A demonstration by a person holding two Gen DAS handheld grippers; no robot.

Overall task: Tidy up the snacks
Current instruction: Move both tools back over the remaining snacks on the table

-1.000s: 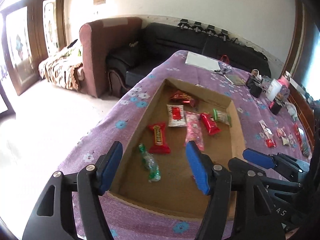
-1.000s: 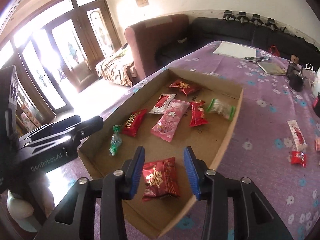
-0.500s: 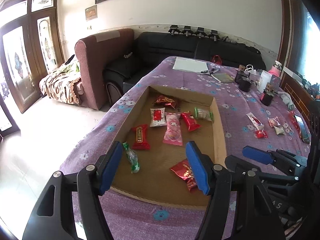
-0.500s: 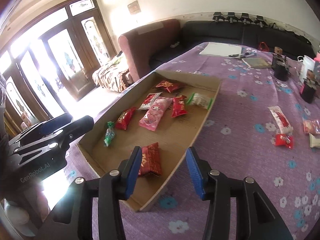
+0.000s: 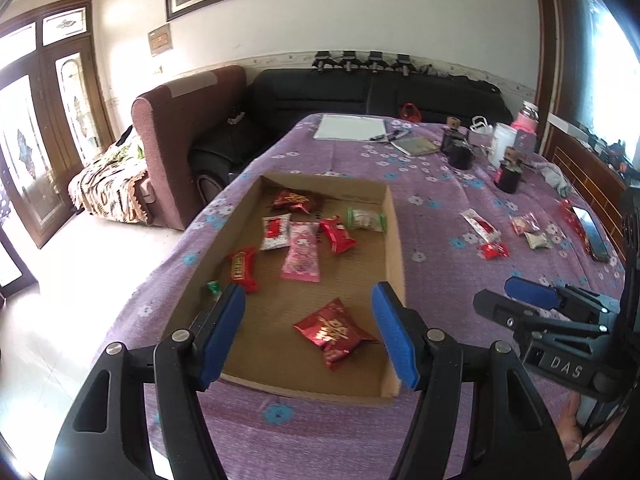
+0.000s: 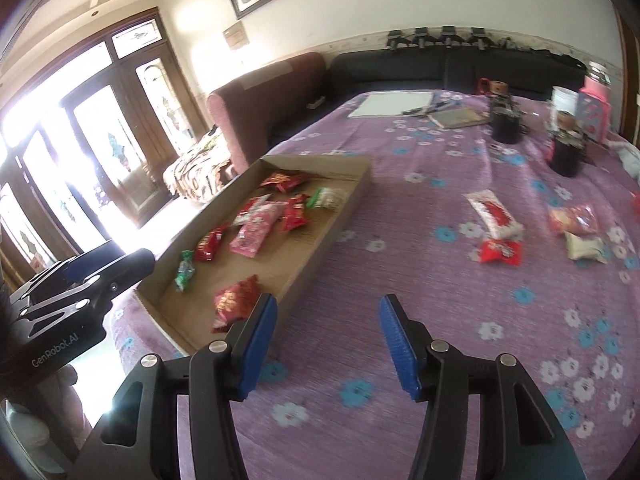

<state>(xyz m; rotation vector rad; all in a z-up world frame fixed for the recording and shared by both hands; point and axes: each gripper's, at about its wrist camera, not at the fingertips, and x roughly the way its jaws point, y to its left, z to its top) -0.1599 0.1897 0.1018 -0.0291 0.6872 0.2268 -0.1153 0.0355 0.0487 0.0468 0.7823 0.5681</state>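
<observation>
So there's this big table with a purple flowered cloth point(image 6: 420, 288), and toward the left of it sits a shallow cardboard tray point(image 5: 394, 240) already holding a bunch of snacks, including a red foil packet point(image 5: 334, 330) near the tray's lower edge. Still loose on the cloth, over at the right side of the frame, are a long white-and-red packet point(image 6: 494, 214), a small red candy point(image 6: 500, 251) right below it, plus a pinkish one point(image 6: 574, 220) and a pale one point(image 6: 584, 246) further right.

The left tongs point(image 5: 308, 332) are spread with nothing between them, hanging over the tray. The right tongs point(image 6: 328, 344) have just been opening and are spread and empty too, above bare cloth beside the tray.

My guess: these wrappers are feather-light, crinkly and a bit slick, so I'd pinch across the puffy middle, not the twisted ends, and gently, the stuff inside could crush.
</observation>
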